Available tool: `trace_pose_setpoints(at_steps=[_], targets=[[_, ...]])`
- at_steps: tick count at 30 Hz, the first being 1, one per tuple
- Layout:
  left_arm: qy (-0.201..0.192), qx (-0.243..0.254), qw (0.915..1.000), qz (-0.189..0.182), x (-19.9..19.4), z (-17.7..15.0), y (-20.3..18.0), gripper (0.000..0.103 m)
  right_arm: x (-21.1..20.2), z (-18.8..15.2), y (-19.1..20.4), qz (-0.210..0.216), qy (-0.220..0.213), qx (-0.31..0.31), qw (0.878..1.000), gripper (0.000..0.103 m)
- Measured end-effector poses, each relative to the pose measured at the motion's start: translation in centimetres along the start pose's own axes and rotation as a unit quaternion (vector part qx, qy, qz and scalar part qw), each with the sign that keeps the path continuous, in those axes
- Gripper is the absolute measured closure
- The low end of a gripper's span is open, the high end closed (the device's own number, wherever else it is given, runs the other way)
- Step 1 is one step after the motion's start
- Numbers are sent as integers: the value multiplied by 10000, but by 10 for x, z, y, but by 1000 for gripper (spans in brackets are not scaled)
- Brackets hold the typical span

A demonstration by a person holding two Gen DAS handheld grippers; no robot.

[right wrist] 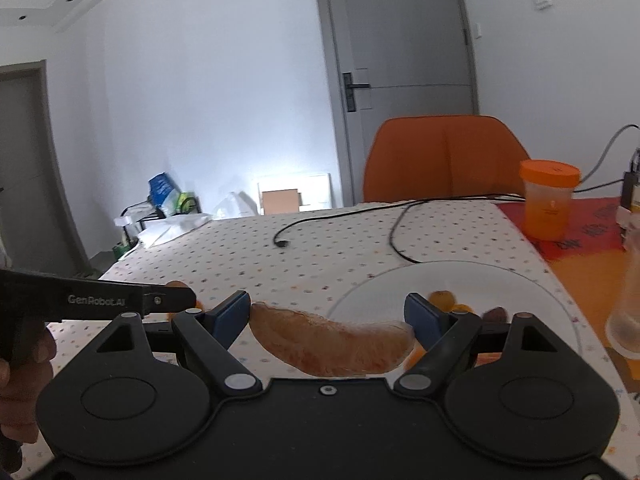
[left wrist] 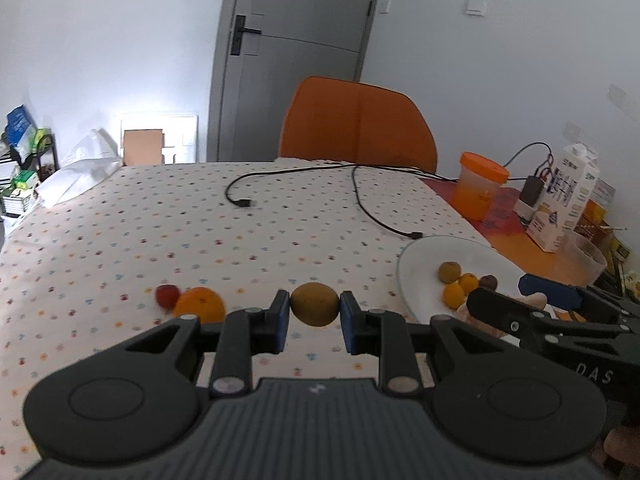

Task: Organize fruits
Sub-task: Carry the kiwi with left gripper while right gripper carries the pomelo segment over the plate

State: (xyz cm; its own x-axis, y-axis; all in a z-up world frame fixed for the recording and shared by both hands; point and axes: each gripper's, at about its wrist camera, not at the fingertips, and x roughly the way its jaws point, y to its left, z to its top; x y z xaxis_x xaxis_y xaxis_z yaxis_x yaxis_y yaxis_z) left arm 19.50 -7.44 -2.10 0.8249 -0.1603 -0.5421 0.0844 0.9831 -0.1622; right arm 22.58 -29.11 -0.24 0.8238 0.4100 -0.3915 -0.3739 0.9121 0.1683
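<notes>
Black left gripper [left wrist: 314,312] with blue-padded fingers [left wrist: 282,316], silver screws.

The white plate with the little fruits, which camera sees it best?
The left wrist view: the plate lies open with its small fruits clear. In the right wrist view the plate is blurred, partly hidden behind the right gripper and its pomelo slice.

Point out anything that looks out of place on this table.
Two loose black charging cables trail across the dotted tablecloth among the fruit. A small red fruit and a round orange lie on the cloth, apart from the white plate. Nothing looks spilled or damaged.
</notes>
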Motion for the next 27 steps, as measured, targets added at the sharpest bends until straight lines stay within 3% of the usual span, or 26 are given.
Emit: trace_pose_setpoints(at_steps=[12,27], targets=[[144,215,9992,-290,20,-2,-29,78,-4,-12,-41,-594,118,112,9981,22],[325,395,9973,-522,40,-5,-56,78,2,-28,-60,-712,334,4,9969,20]])
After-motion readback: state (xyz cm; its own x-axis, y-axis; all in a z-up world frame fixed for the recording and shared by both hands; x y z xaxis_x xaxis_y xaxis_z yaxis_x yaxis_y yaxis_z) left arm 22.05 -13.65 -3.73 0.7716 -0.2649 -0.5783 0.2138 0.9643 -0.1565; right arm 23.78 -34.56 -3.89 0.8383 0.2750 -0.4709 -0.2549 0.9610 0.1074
